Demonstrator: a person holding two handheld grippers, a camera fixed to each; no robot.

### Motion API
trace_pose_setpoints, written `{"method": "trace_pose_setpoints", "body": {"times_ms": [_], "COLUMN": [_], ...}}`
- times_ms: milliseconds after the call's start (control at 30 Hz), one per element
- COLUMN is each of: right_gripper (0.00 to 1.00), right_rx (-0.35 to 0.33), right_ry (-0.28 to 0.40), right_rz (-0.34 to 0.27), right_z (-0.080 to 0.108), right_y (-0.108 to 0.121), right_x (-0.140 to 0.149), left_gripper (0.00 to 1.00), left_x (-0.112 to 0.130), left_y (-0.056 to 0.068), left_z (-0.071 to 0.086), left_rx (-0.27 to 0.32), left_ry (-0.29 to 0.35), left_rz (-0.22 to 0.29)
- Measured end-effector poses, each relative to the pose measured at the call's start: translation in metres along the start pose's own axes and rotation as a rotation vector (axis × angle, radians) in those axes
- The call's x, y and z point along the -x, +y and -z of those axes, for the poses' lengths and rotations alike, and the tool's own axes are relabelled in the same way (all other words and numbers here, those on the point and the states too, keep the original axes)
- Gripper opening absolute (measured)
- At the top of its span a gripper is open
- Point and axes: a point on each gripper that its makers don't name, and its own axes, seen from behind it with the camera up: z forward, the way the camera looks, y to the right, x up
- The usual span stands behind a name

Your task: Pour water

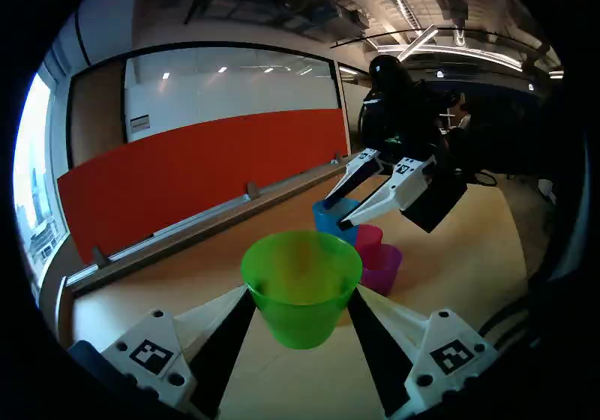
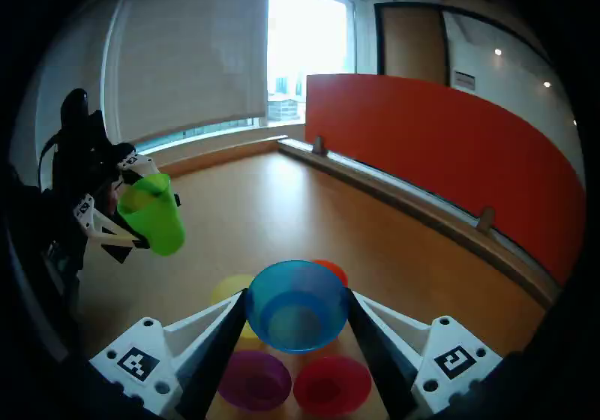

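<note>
A translucent green cup [image 1: 301, 300] sits upright between my left gripper's [image 1: 298, 294] fingers, which are shut on its sides. My right gripper [image 2: 296, 300] is shut on a blue cup [image 2: 298, 316], held above the table. In the left gripper view the right gripper [image 1: 337, 211] hangs farther off with the blue cup [image 1: 330, 219] in it. In the right gripper view the left gripper [image 2: 148, 208] appears at the far left, carrying the green cup [image 2: 154, 217], which leans slightly. I cannot tell whether either cup holds water.
Other cups stand on the wooden table [image 2: 300, 195]: yellow [image 2: 229, 289], orange [image 2: 334, 270], purple [image 2: 255, 381] and red [image 2: 332, 386] below the blue cup. The left gripper view shows a pink cup [image 1: 369, 236] and a purple one [image 1: 382, 268]. An orange partition [image 2: 450, 142] lines the table's edge.
</note>
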Motion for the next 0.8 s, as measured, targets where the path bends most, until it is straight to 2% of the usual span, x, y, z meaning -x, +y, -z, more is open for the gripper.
{"method": "trace_pose_setpoints", "body": {"times_ms": [300, 800], "right_gripper": [0.92, 0.92], "right_rx": [0.012, 0.026], "right_ry": [0.087, 0.239], "right_rz": [-0.012, -0.031], "right_z": [0.014, 0.030], "right_y": [-0.007, -0.017], "right_x": [-0.019, -0.054], "left_gripper": [0.82, 0.81], "left_x": [-0.008, -0.019], "left_y": [0.006, 0.009], "left_z": [-0.001, -0.001], "left_rx": [0.002, -0.007], "left_ry": [0.010, 0.030], "left_rz": [-0.005, -0.004]}}
